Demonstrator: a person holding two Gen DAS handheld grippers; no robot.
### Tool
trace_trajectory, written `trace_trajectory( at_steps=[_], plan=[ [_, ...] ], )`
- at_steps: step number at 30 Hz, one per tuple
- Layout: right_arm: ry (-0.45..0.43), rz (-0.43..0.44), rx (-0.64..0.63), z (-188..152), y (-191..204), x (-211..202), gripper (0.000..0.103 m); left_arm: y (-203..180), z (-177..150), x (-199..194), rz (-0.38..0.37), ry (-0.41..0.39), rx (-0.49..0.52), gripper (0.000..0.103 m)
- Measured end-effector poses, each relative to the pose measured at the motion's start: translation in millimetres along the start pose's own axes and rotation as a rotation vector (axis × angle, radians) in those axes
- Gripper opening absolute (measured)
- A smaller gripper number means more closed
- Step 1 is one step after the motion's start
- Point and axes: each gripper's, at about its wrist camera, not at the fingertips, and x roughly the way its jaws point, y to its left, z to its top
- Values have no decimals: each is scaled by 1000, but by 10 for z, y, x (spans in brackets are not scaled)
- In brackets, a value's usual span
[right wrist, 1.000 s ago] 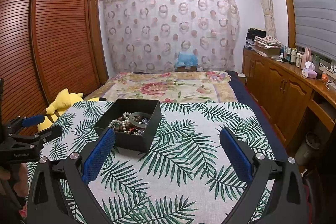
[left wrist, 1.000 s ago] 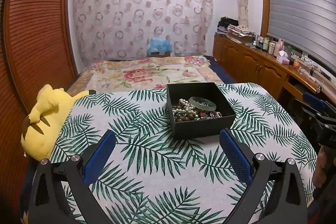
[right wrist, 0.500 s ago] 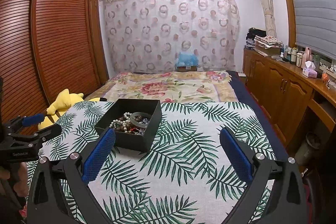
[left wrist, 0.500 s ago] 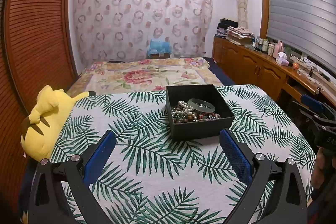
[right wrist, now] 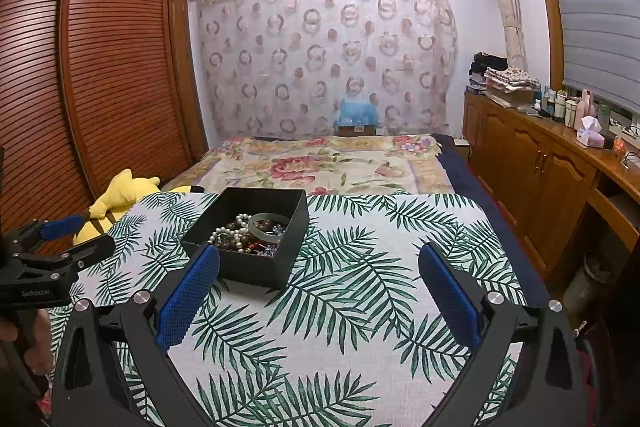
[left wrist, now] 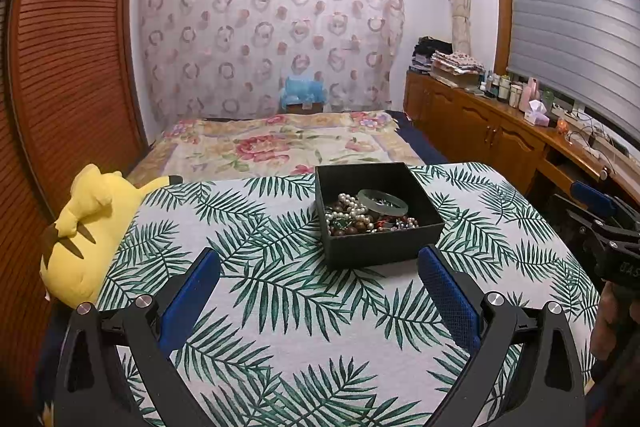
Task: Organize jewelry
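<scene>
A black open box (left wrist: 384, 247) stands on the palm-leaf cloth (left wrist: 280, 307), seen from the right as box (right wrist: 260, 267). Inside lie a pearl string (left wrist: 352, 211), a pale green bangle (left wrist: 383, 201) and dark beads (left wrist: 352, 227); the right wrist view shows the pearls (right wrist: 232, 231) and bangle (right wrist: 266, 225) too. My left gripper (left wrist: 318, 267) hangs open just short of the box's near wall, with nothing between its blue pads. To the right of the box my right gripper (right wrist: 318, 267) is open and empty. Each gripper shows at the edge of the other's view.
A yellow plush toy (left wrist: 84, 239) lies at the cloth's left edge. A floral bedspread (left wrist: 276, 143) stretches behind the box. Slatted wooden wardrobe doors (right wrist: 100, 75) stand on the left, a wooden cabinet (right wrist: 540, 163) with bottles on the right.
The left gripper has drifted slightly, so the box sits a little higher and further left in its view. The right gripper's view is nearly the same. Both stay open.
</scene>
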Motion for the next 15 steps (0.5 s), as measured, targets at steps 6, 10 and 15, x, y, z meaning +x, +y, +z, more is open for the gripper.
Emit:
trace_trajectory(
  at_steps=[6, 10, 15],
  plan=[
    [-1, -1, -1, 0, 0, -1, 101, 0, -1, 1, 1, 0, -1, 95],
    [-2, 0, -1, -2, 7, -3, 101, -3, -5, 0, 1, -1, 0, 95],
    [-1, 0, -1, -3, 7, -1, 101, -1, -6, 2, 1, 0, 0, 95]
  ],
)
